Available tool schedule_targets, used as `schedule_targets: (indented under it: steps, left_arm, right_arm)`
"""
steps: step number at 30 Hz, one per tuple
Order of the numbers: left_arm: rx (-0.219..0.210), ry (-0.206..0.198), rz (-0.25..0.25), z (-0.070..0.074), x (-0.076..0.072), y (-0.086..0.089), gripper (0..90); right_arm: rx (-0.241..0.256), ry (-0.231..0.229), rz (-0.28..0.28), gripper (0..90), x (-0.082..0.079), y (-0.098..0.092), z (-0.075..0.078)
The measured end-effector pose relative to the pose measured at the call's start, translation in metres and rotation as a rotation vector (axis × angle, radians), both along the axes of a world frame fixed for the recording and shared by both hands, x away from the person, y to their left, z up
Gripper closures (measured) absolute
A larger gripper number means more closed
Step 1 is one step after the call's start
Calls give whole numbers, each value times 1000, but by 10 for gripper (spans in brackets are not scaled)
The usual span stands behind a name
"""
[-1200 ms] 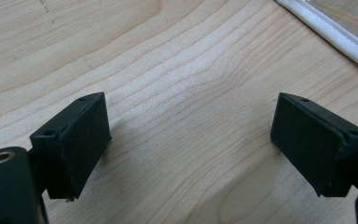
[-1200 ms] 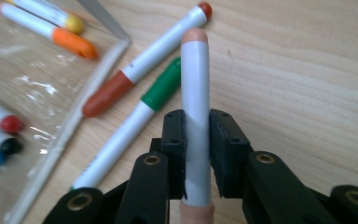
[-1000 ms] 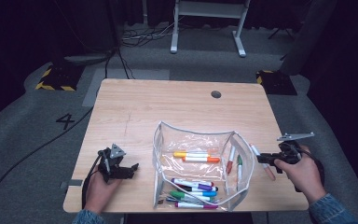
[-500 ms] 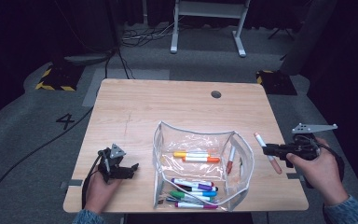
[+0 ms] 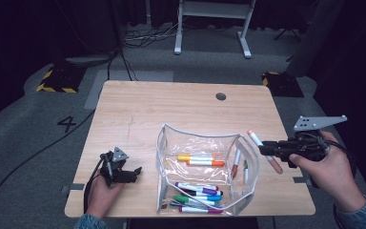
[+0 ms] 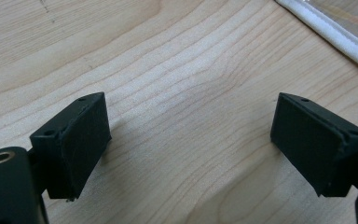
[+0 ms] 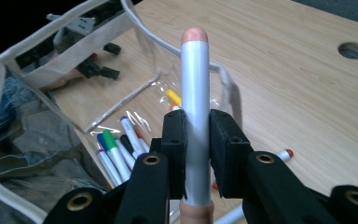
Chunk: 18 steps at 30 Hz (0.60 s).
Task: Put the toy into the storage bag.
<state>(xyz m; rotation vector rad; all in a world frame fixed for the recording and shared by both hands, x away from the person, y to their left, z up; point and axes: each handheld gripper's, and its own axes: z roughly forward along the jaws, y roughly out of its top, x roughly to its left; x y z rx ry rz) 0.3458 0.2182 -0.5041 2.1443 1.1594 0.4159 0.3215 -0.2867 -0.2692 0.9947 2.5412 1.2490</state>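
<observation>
The right tongs (image 5: 266, 149) are clamped on a silver marker (image 5: 264, 151) with peach-coloured ends, held in the air just past the right wall of the clear pouch (image 5: 205, 138) that stands open on the tabletop (image 5: 138, 109). The step in hand looks like packing: one marker lifted and on its way to join the coloured markers (image 5: 198, 190) lying in the pouch. The next move likely calls for carrying it leftward over the white rim, tipping it to clear the wall, then spreading the jaws.

The left tongs (image 5: 134, 171) rest low near the tabletop's front left corner, jaws apart, gripping nothing, beside the pouch.

The right gripper view shows the grip closely: both pads (image 7: 176, 154) pinch the marker's (image 7: 195, 107) barrel well below its middle. It also shows another marker (image 7: 256, 193) on the wood beneath. The left gripper view shows bare wood grain between the open jaws and a strip of the pouch's white edging (image 6: 328, 35).
</observation>
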Motion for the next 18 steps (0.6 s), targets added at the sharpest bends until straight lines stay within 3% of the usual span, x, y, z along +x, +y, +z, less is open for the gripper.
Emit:
schedule_targets:
  steps: [7, 18]
  left_arm:
    - [-1, 0, 1, 0, 0, 0, 119]
    - [-1, 1, 2, 0, 0, 0, 119]
  right_arm:
    - [-39, -12, 113, 766, -5, 35, 12]
    - [-60, 23, 244, 766, -5, 85, 15]
